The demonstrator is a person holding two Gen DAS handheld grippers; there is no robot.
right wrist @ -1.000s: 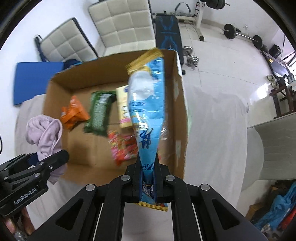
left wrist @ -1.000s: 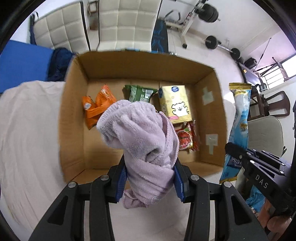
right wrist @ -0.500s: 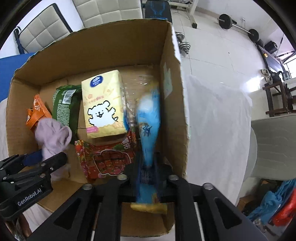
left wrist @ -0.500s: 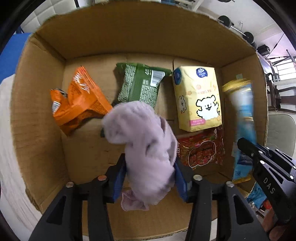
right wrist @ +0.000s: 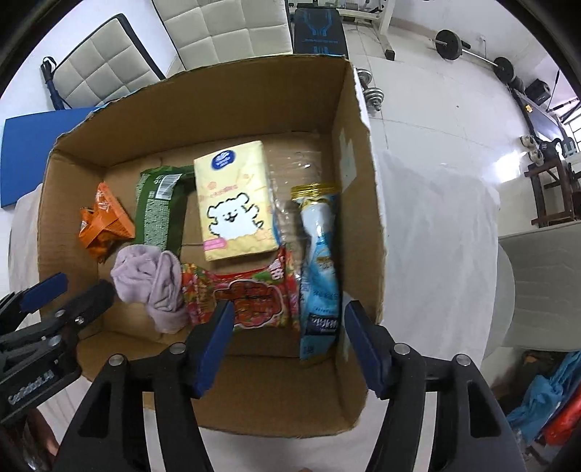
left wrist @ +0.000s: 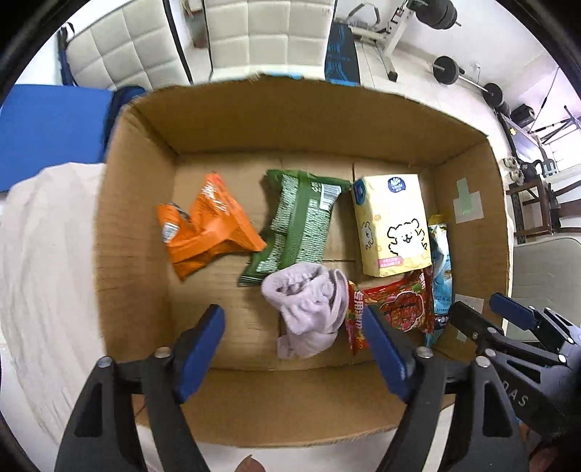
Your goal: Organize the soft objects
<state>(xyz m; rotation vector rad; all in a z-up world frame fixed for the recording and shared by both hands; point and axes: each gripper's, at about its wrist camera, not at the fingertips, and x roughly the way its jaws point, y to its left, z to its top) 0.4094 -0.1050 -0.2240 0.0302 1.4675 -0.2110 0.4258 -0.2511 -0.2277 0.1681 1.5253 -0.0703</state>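
A cardboard box (left wrist: 138,218) (right wrist: 359,152) sits on a white-covered table. Inside lie a lilac fluffy cloth (left wrist: 308,308) (right wrist: 152,283), an orange snack bag (left wrist: 207,225) (right wrist: 103,225), a green packet (left wrist: 297,228) (right wrist: 158,210), a yellow tissue pack (left wrist: 390,228) (right wrist: 234,207), a red packet (left wrist: 395,308) (right wrist: 247,294) and a light-blue pouch (left wrist: 441,268) (right wrist: 319,268). My left gripper (left wrist: 292,345) is open and empty, just above the cloth. My right gripper (right wrist: 287,345) is open and empty, over the pouch's near end.
Two padded white chairs (left wrist: 268,32) (right wrist: 225,29) stand behind the box. A blue mat (left wrist: 47,123) lies at the left. Weights and a bench (right wrist: 446,43) are on the floor beyond. The white cloth-covered table (right wrist: 435,236) extends right of the box.
Both grippers opened. The lilac cloth dropped from the left gripper onto the box floor, and the blue pouch left the right gripper and lies along the box's right wall.
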